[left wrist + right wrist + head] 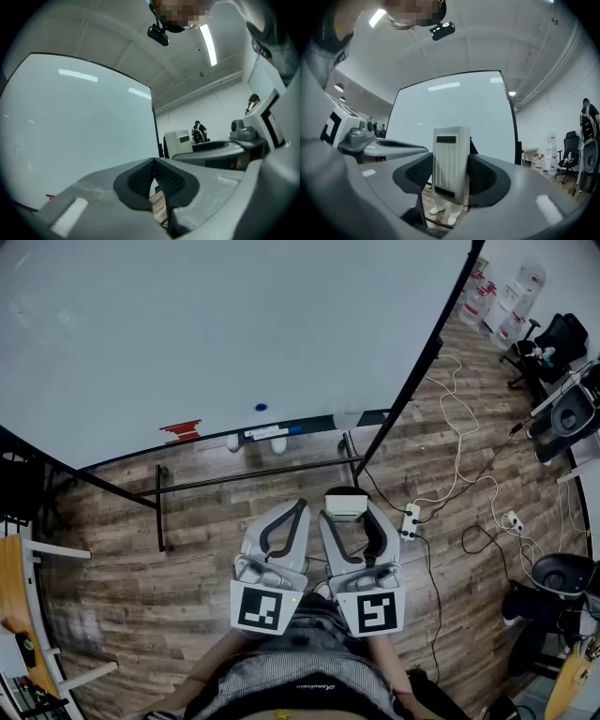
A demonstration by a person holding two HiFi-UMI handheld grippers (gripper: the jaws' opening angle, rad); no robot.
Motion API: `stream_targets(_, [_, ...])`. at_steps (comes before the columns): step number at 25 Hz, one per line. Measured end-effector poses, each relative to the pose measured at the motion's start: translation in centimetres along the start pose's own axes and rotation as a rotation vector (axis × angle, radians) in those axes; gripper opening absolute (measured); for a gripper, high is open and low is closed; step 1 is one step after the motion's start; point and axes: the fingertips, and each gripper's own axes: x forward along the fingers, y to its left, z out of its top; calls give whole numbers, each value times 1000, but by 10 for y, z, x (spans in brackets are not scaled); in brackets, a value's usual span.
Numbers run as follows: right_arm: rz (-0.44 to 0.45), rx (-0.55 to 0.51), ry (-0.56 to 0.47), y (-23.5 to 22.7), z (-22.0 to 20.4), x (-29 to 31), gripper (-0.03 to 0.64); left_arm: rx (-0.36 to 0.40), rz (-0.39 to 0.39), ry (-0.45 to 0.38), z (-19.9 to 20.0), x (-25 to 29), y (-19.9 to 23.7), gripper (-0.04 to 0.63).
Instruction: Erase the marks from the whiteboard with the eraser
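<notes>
Eraser (pixel 451 157) first: it is a pale, ribbed plastic block. I judge it light and stiff, with smooth sides that could slip if pinched loosely (its wiping face does not show in any view). The sensible hold is across its two narrow sides, low on the body, so the wiping face is free to meet the board. The right gripper (pixel 451 176) has it that way: the jaws stand a moderate way apart, their dark textured pads pressed against either side of the block, which rises upright above them. The left gripper (pixel 153 169) has its jaws brought together, pad against pad, with nothing between them.

In the head view both grippers are low and close to the person's body. They sit side by side over the wooden floor (pixel 187 549), well apart from the whiteboard (pixel 234 324). The board is mostly clean. A patch of red marks (pixel 180 431) sits near its lower edge, and a small blue dot (pixel 261 407) lies to the right of the patch, a little higher. By my reading, wiping has not yet begun, and the red patch will call for firm, flat pressure.
</notes>
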Motion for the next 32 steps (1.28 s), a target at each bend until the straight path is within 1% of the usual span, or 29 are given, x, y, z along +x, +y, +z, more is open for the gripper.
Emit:
stream_targets(3, [-4, 3, 3, -1, -2, 4, 239, 23, -7, -19, 5, 4, 3, 3])
stream_targets(5, [-5, 11, 2, 0, -3, 7, 239, 26, -12, -15, 4, 6, 5, 3])
stream_targets(12, [-21, 27, -16, 5, -2, 29, 241, -34, -34, 2, -4, 13, 22, 3])
stream_targets(16, [-58, 38, -25, 9, -3, 44, 242, -20, -65, -4, -5, 19, 38, 3])
stream_targets(20, [-108, 66, -34, 7, -7, 60, 242, 20, -120, -35, -4, 30, 54, 3])
stream_targets(23, [-137, 78, -39, -1, -7, 76, 242, 17, -148, -38, -6, 45, 66, 3])
stream_targets(26, [-151, 68, -33, -10, -7, 92, 242, 16, -162, -37, -10, 61, 77, 3])
stream_targets(30, [-154, 58, -51, -42, -1, 119, 242, 16, -163, -41, -3, 100, 83, 3])
stream_targets(32, [-135, 51, -61, -62, 2, 139, 242, 4, -149, -41, 1, 127, 88, 3])
